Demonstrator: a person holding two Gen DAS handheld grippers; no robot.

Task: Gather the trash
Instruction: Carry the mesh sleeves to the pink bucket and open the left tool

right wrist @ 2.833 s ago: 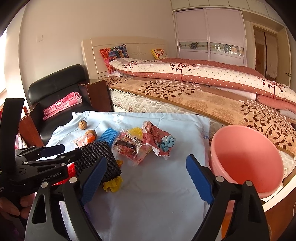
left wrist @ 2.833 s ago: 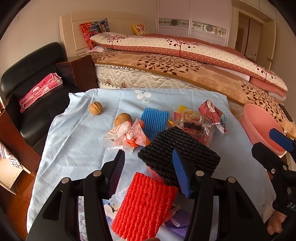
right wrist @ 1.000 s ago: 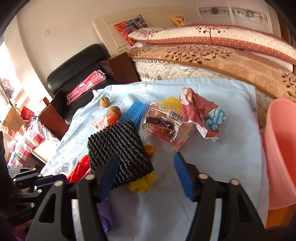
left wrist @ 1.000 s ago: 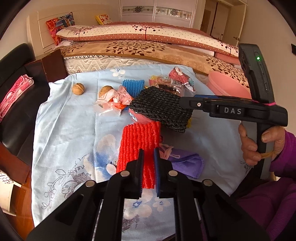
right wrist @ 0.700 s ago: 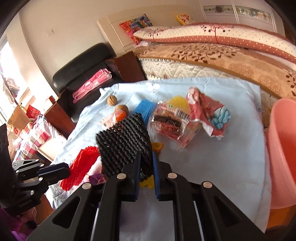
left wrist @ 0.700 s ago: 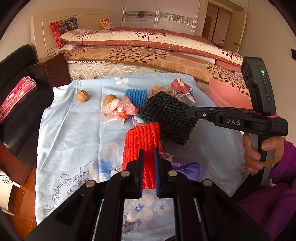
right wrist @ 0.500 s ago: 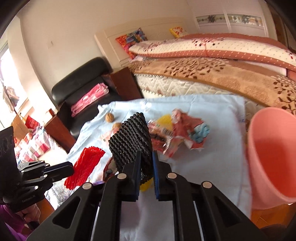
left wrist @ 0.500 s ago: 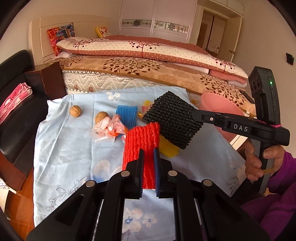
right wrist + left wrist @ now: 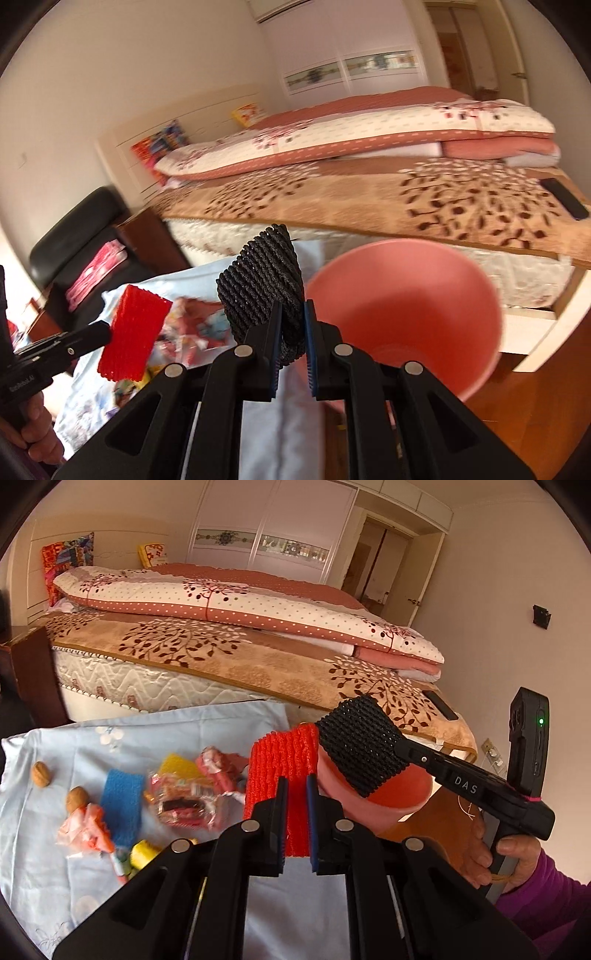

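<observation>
My left gripper [image 9: 295, 814] is shut on a red foam net [image 9: 282, 757] and holds it in the air above the blue cloth. My right gripper [image 9: 293, 341] is shut on a black foam net [image 9: 264, 275] and holds it just left of the pink bin [image 9: 406, 306]. In the left wrist view the black net [image 9: 360, 740] hangs over the pink bin [image 9: 399, 794], right of the red net. The red net [image 9: 133, 334] also shows in the right wrist view, at lower left.
On the blue tablecloth [image 9: 55, 878] lie a blue foam net [image 9: 122, 805], clear snack wrappers [image 9: 181, 801], a pink wrapper [image 9: 85, 829], a yellow piece [image 9: 144, 853] and two walnuts [image 9: 40, 773]. The bed [image 9: 221, 650] stands behind; a black chair [image 9: 81, 236] is at the left.
Both grippers closed on their nets, lifted them off the table and carried them right toward the pink bin. The black net now hangs at the bin's rim.
</observation>
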